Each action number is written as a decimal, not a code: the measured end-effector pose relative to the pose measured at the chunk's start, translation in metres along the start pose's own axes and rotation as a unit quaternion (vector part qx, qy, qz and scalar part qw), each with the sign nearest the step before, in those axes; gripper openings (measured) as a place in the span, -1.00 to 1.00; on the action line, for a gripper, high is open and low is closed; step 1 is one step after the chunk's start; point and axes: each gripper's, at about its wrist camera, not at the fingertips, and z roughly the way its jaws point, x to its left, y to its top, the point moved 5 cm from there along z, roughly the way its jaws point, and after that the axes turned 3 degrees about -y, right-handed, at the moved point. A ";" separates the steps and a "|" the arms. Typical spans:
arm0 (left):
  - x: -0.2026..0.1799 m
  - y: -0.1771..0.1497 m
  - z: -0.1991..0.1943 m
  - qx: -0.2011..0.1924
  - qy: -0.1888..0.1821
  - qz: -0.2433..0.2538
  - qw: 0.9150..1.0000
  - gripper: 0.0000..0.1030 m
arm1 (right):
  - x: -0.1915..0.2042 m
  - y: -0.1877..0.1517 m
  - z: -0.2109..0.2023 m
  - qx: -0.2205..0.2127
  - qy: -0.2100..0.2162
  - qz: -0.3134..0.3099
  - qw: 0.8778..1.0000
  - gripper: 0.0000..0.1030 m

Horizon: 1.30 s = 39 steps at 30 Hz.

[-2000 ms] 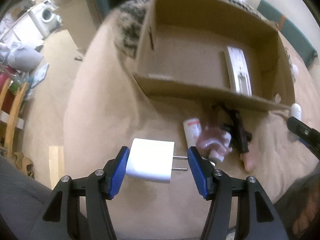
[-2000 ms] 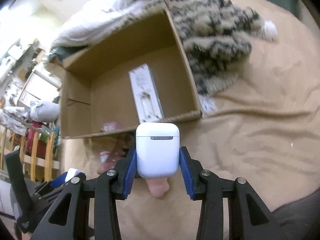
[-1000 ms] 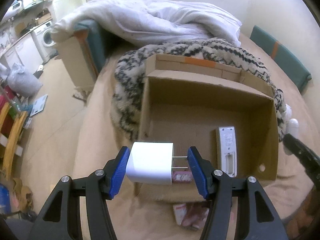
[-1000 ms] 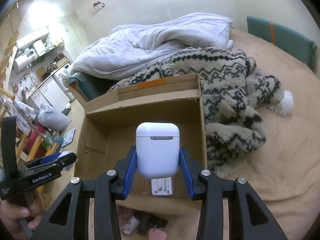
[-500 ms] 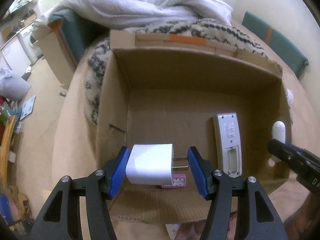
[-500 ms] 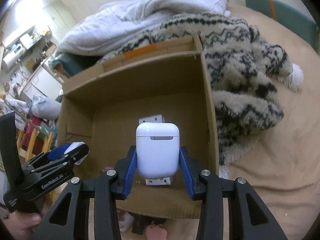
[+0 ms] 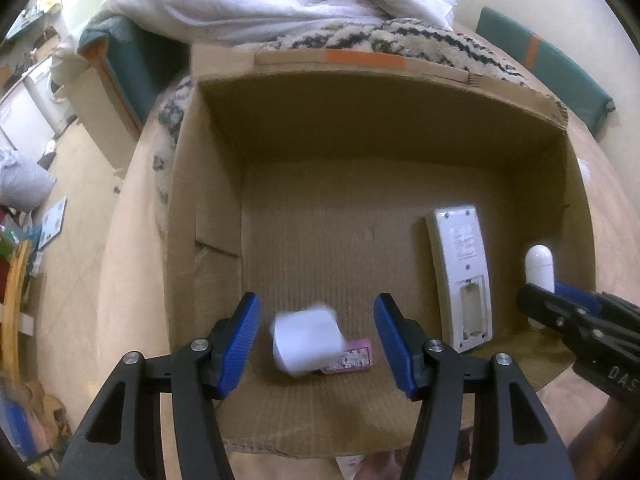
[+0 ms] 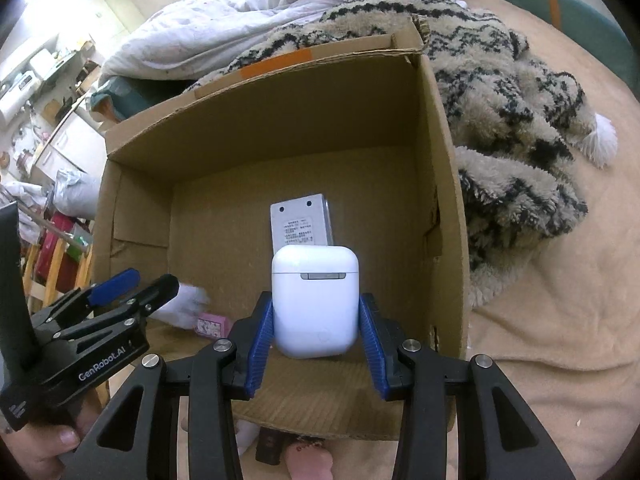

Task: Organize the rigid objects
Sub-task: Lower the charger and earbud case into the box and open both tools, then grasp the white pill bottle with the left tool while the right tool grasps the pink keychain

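Note:
An open cardboard box (image 7: pixel 208 184) (image 8: pixel 444 184) lies on the bed. My left gripper (image 7: pixel 316 340) is open over its near left part, and a white charger plug (image 7: pixel 306 340) drops, blurred, between the fingers above a small pink box (image 7: pixel 354 356). The plug also shows in the right wrist view (image 8: pixel 182 306). My right gripper (image 8: pixel 316 340) is shut on a white earbuds case (image 8: pixel 315 300), held above the box's near right part. A white remote (image 7: pixel 460 272) (image 8: pixel 300 228) lies face down on the box floor.
A patterned fleece blanket (image 8: pixel 520 128) and a white duvet (image 7: pixel 260 4) lie behind and beside the box. Several small objects (image 8: pixel 296 456) lie on the tan bedsheet (image 8: pixel 560 320) just in front of the box. The room floor (image 7: pixel 72 216) is off to the left.
My left gripper has opened and let go of the charger plug, which falls into the box. Both grippers moved from the bedsheet to over the box. The right still holds the earbuds case.

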 end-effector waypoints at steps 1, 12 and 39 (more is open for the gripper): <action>-0.001 0.001 -0.001 -0.003 0.000 0.002 1.000 0.09 | 0.000 0.000 0.001 0.000 -0.004 -0.003 1.000 -0.15; 0.002 -0.001 -0.003 0.001 0.004 -0.002 1.000 0.29 | -0.002 0.006 -0.004 -0.006 0.013 0.015 1.000 -0.01; 0.021 -0.013 -0.060 -0.035 0.035 -0.007 0.999 0.30 | -0.008 0.003 -0.050 -0.062 0.027 0.041 0.997 0.39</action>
